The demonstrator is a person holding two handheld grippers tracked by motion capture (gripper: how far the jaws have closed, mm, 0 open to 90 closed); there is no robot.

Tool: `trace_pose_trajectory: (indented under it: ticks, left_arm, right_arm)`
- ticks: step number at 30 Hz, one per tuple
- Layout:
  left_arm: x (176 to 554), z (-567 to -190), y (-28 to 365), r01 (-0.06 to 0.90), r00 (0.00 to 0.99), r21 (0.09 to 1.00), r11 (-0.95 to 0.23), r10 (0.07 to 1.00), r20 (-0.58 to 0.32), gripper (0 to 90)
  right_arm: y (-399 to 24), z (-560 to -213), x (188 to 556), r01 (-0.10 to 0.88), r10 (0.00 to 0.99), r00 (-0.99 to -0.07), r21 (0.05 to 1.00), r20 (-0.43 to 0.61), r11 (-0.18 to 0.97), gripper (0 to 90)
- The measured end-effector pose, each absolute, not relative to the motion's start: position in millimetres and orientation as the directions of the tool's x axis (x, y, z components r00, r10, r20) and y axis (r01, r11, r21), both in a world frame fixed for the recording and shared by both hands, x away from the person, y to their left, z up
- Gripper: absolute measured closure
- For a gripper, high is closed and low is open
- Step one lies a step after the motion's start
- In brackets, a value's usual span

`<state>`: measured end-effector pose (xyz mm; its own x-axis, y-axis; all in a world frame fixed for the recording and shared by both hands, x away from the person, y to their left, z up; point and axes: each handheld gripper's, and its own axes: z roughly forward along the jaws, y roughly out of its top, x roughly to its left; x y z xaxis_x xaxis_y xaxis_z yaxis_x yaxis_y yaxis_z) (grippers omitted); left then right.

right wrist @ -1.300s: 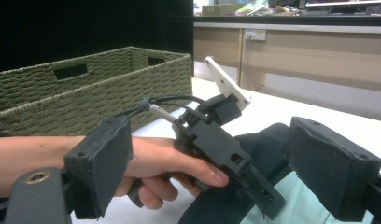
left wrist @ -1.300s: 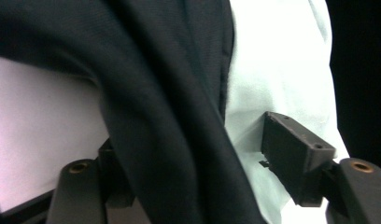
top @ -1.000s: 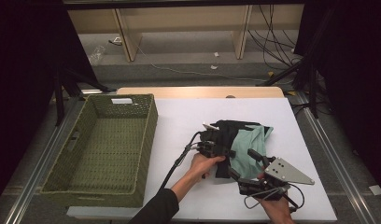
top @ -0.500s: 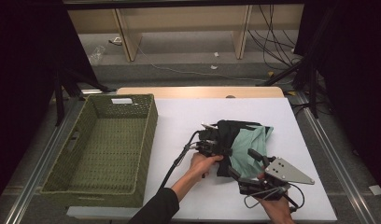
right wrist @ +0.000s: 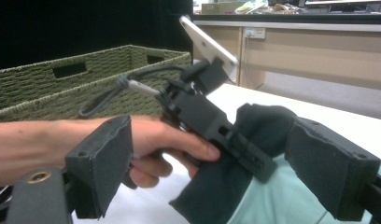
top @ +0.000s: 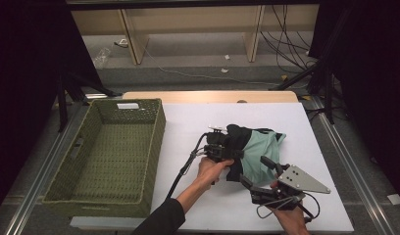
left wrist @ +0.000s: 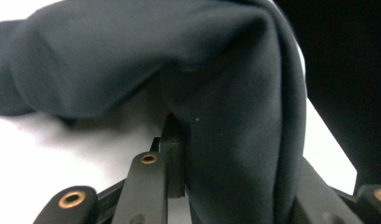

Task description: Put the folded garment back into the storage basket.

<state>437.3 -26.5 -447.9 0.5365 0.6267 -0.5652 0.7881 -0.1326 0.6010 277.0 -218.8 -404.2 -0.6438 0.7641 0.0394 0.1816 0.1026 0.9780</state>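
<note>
On white table (top: 198, 122), left gripper (top: 232, 147) pinched soft, light dark cloth (top: 237, 137) at its fold, while right gripper (top: 254, 174) stayed open.

No text, label or number is legible anywhere.

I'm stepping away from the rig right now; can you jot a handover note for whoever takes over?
Left gripper: shut on the dark cloth, lifting its edge; the jaws have just been closing.
Right gripper: open, holding nothing, beside the pile.
Teal cloth lies on the table, partly under the dark cloth.
Basket: nothing in it.
Judging by that, probably left: both cloths into the basket.
</note>
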Motion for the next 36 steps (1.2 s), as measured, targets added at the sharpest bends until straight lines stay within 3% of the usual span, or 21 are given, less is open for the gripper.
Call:
trace_pose_trajectory:
  ticks: [14, 36]
  left_arm:
    - [423.8, -403.2, 1.3, 0.711, 0.581, 0.693, -0.121, 0.655, -0.483, 68.0]
    - [413.7, -369.0, 51.1, 0.686, 0.573, 0.728, -0.014, 0.627, -0.527, 68.0]
  right_arm:
    - [-219.5, -404.6, 277.8, 0.183, 0.769, -0.637, 0.979, 0.046, 0.093, 16.2]
    - [-219.7, -404.6, 277.6, 0.186, 0.771, -0.635, 0.978, 0.046, 0.094, 16.2]
